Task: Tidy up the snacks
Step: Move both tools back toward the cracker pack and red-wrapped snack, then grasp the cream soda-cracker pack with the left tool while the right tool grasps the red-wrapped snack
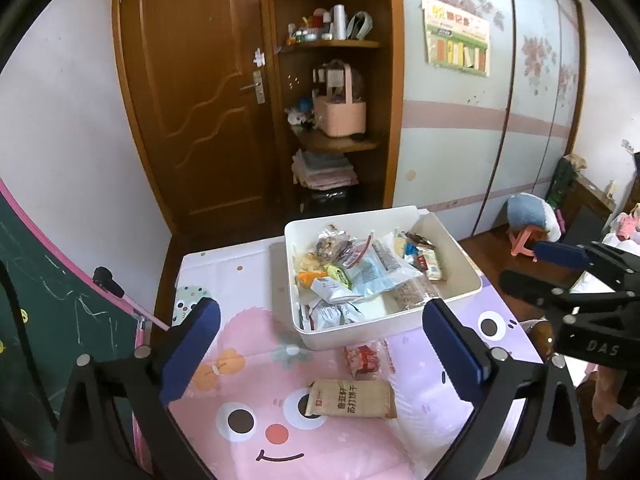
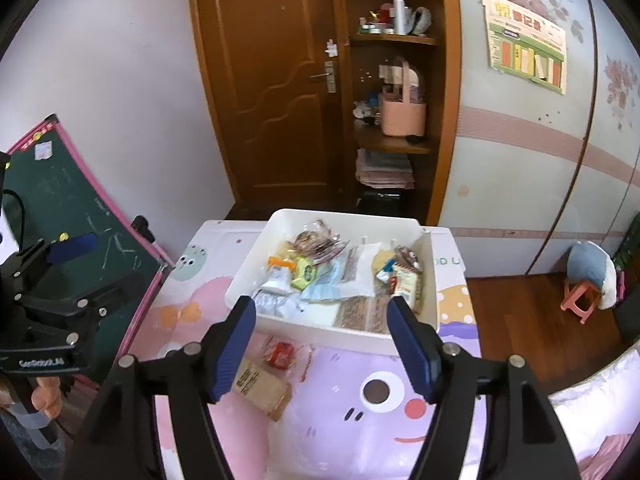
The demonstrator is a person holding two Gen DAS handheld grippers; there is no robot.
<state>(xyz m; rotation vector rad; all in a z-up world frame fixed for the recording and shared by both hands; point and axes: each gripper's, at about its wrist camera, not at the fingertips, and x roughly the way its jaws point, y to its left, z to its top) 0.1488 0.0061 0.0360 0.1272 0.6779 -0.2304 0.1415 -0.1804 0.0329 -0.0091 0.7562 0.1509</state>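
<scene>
A white bin (image 1: 460, 256) (image 2: 248, 268) full of snack packets stands at the far end of a cartoon-print table (image 1: 248, 364) (image 2: 360, 440). In front of it lie a brown cracker packet (image 1: 351, 399) (image 2: 262, 388) and a clear packet with a red snack (image 1: 366, 358) (image 2: 280, 354). My left gripper (image 1: 320, 354) is open and empty above the table, with both packets between its fingers. My right gripper (image 2: 324, 354) is open and empty, over the near edge of the bin. Each gripper shows at the other view's edge.
A green chalkboard with a pink frame (image 1: 60, 292) (image 2: 80, 216) leans at the table's left. Behind the table are a wooden door (image 1: 200, 92) and open shelves (image 1: 340, 140). A pink stool with a plush toy (image 2: 588, 284) stands on the floor to the right.
</scene>
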